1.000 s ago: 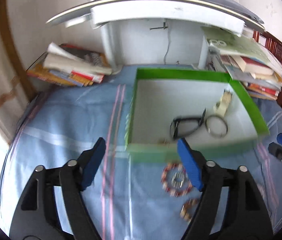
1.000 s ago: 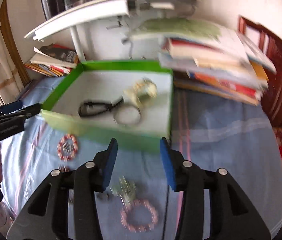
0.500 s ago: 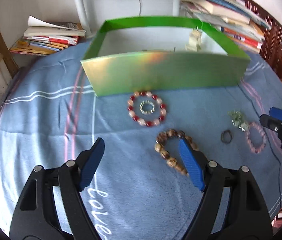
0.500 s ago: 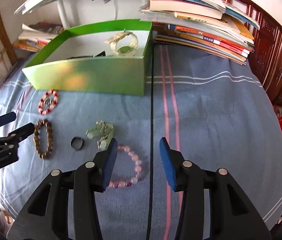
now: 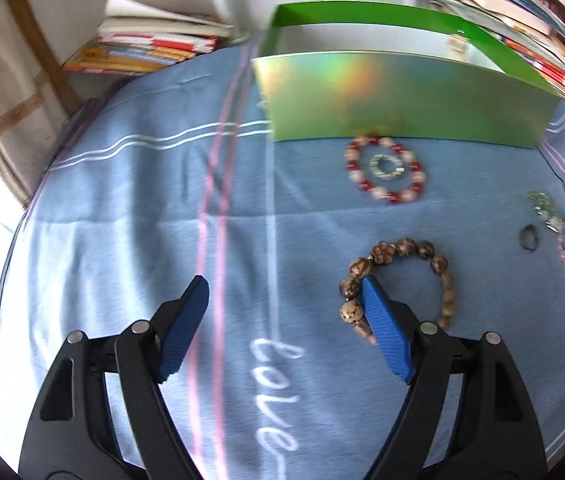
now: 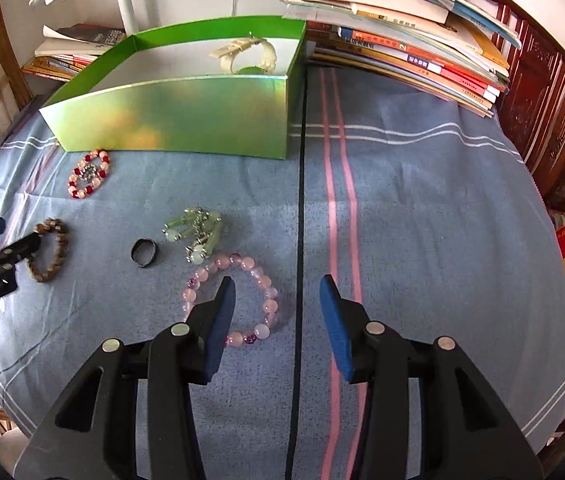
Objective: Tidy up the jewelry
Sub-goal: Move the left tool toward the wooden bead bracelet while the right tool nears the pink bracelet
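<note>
The blue striped cloth point(image 6: 422, 208) is bare to the right of its pink stripes; book stacks point(image 6: 402, 40) bound the far edge. The green box point(image 6: 186, 120) stands at the far left, a pale watch point(image 6: 244, 56) inside. The left gripper point(image 5: 284, 284) is held wide open, empty, one finger beside the brown bead bracelet point(image 5: 402, 280). The right gripper point(image 6: 278, 288) is half open, empty, its left finger over the pink bead bracelet point(image 6: 230, 296). A red-and-white bracelet point(image 6: 88, 174) lies just before the box; a black ring point(image 6: 144, 253) lies beside green charms point(image 6: 196, 232).
</note>
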`<state>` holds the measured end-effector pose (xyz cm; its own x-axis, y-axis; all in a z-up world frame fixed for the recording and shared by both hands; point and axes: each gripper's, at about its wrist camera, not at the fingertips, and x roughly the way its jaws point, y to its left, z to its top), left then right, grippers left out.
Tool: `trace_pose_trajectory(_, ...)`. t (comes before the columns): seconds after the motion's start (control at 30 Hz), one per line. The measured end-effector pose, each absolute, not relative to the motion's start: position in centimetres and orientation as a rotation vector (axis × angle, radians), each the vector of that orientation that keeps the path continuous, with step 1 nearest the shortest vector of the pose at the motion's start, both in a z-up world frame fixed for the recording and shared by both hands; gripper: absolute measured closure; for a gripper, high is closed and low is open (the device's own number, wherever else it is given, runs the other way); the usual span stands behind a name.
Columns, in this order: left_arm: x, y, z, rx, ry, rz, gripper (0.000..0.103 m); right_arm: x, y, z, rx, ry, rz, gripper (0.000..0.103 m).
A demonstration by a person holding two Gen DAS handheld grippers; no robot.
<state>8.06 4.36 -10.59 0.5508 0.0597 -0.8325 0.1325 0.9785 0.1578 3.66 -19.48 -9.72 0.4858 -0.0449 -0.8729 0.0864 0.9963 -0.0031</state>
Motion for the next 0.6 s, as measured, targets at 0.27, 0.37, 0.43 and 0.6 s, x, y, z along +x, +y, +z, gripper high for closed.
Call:
trace_pose_trajectory(0.27, 7.4, 3.7, -10.2, 0.207, 0.974, -0.082, 0.025, 3.6, -18.0, -10.4, 0.016, 1.084, -0.069, 0.059)
trace_pose_trajectory(0.37, 7.4, 3.3, -10.4, 0.207, 0.983, -0.091, 0.025, 3.4, -16.3, -10.3, -0.039, 1.077, -0.061, 0.058)
trace_pose_trajectory(0.43, 7.4, 3.2, -10.5, 0.206, 0.988, -0.095, 0.025, 3.2, -15.1, -10.4, -0.071, 1.075, -0.032, 0.056)
trace_pose_trajectory(0.6, 7.4, 3.3, -10.7, 0.204, 0.991, -0.098, 0.025, 3.0, -13.8, -10.4, -0.066, 1.075, 0.036, 0.055)
